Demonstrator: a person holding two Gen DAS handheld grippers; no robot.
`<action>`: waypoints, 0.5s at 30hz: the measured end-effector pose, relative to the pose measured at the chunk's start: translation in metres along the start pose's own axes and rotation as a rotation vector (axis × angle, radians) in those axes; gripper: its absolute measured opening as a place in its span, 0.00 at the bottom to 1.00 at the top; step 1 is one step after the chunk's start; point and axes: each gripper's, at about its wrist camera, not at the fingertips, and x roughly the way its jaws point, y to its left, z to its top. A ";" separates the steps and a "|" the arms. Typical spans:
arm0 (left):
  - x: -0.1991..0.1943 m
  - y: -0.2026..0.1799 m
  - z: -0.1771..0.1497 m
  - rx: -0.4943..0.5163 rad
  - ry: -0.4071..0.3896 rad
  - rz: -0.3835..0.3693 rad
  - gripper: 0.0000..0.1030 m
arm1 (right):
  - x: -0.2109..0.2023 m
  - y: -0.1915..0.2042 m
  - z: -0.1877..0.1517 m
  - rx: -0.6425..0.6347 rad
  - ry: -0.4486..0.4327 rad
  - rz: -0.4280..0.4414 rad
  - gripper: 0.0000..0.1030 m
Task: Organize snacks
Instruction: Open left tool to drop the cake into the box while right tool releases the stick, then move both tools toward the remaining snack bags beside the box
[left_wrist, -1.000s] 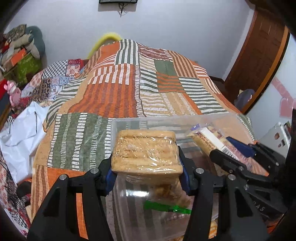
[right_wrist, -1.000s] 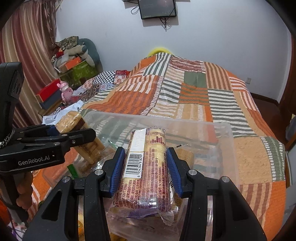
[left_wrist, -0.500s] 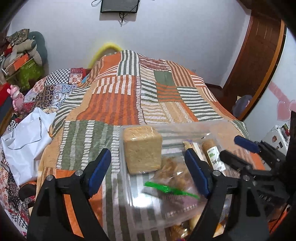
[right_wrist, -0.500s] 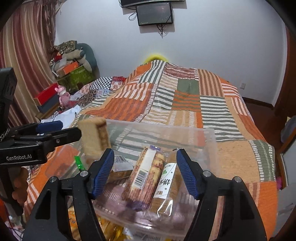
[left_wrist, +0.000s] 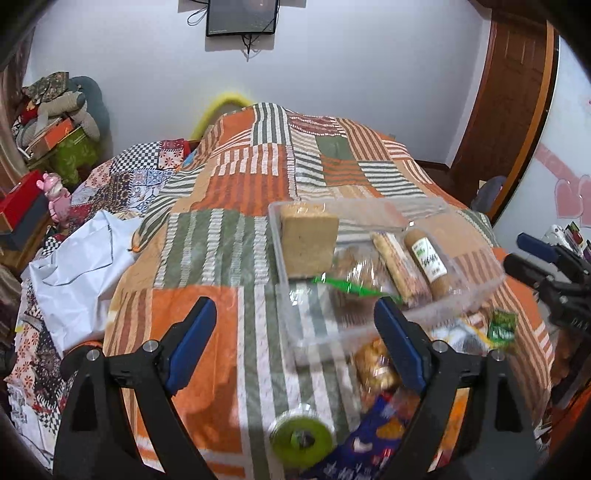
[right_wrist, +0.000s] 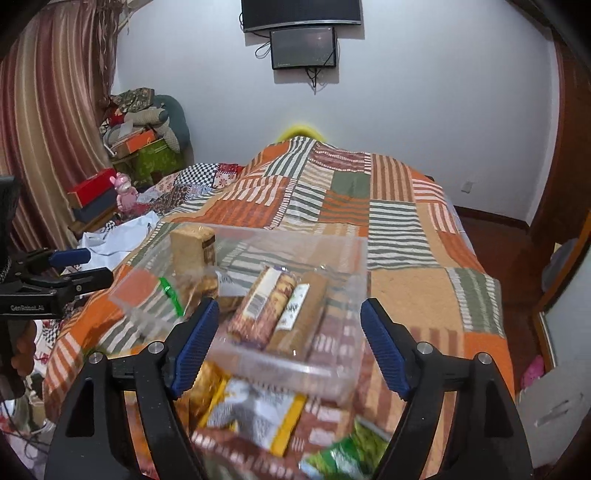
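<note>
**Both claws spread wide over the snack bin**

Left gripper (left_wrist: 293, 339) is angled down toward the bed, jaws spread and opening wider, nothing pinched between the blue pads. Right gripper (right_wrist: 288, 345) has the same pose: tilted down, jaws apart and opening, empty.

Everything's relative to the clear plastic bin (left_wrist: 476, 291) sitting on the patchwork quilt (left_wrist: 236, 184). Inside it, at the far left corner, a wrapped tan cake block (left_wrist: 308, 240) stands upright. On the bin's right side two long packs lie side by side, touching: a biscuit roll (right_wrist: 264, 308) and a brown snack stick (right_wrist: 301, 314) with a white label, long axes running from the near edge toward the far wall. Between block and rolls there's a crinkly bag with a green tie (left_wrist: 345, 284), contents kinda blurry so I can't tell. Loose snack packets (right_wrist: 255, 417) lie just in front of the bin.
</note>
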 end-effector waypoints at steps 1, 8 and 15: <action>-0.004 0.001 -0.006 0.000 0.002 0.006 0.85 | -0.004 0.000 -0.003 0.001 0.000 0.000 0.74; -0.031 0.003 -0.037 0.005 0.002 0.029 0.85 | -0.031 0.015 -0.028 -0.009 0.008 0.033 0.75; -0.057 -0.001 -0.064 0.000 0.022 -0.002 0.85 | -0.047 0.044 -0.055 -0.044 0.032 0.064 0.79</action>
